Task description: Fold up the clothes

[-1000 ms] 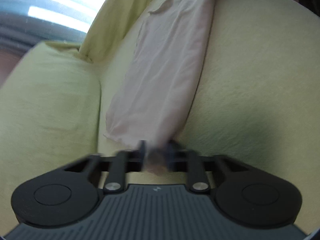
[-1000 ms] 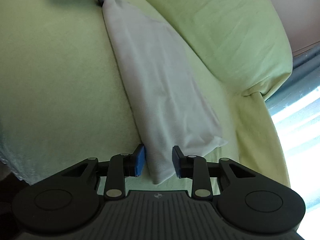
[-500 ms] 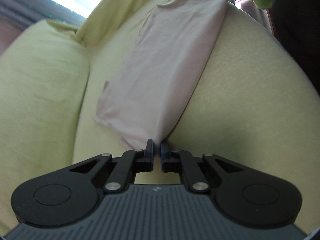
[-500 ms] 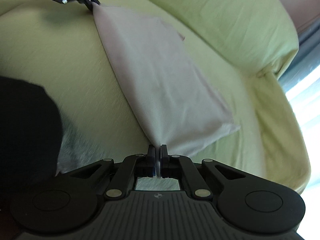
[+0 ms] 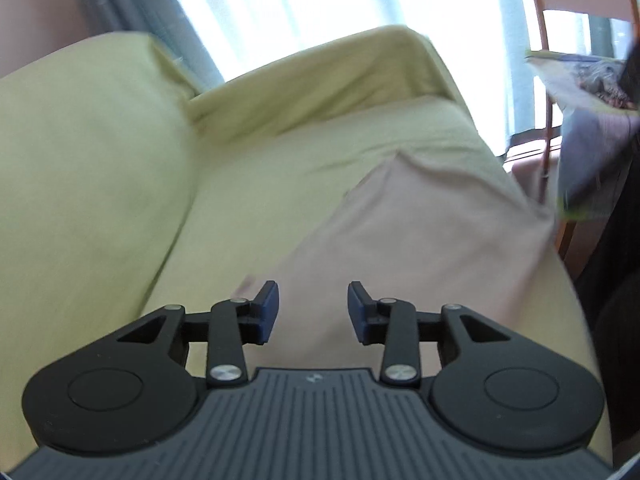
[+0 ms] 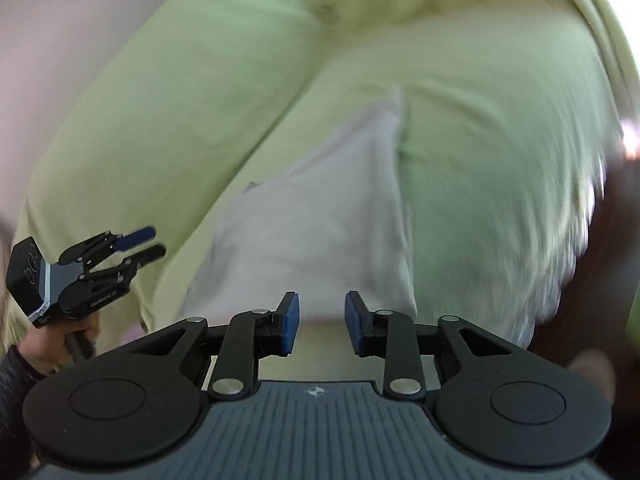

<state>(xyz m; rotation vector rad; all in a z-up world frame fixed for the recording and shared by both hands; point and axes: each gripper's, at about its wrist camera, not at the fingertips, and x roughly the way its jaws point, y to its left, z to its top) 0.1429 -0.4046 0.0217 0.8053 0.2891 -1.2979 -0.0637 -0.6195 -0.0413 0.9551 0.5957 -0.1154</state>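
Both claws released, opening, cloth [image 5: 420, 240] lying beyond

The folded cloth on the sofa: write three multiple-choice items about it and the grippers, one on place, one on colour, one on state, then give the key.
1. Where does the folded cloth lie?
A. on the sofa seat
B. on the floor
C. over the armrest

2. What colour is the sofa cover?
A. dark blue
B. pale yellow-green
C. red

3. How does the right gripper stand?
A. clamped on the cloth
B. fingers apart, nothing between them
C. out of view

Key: 1 A, the cloth rests flat on the seat cushion. 2 B, both views show pale green fabric. 3 B, its jaws are opening, with a clear gap and no cloth pinched.
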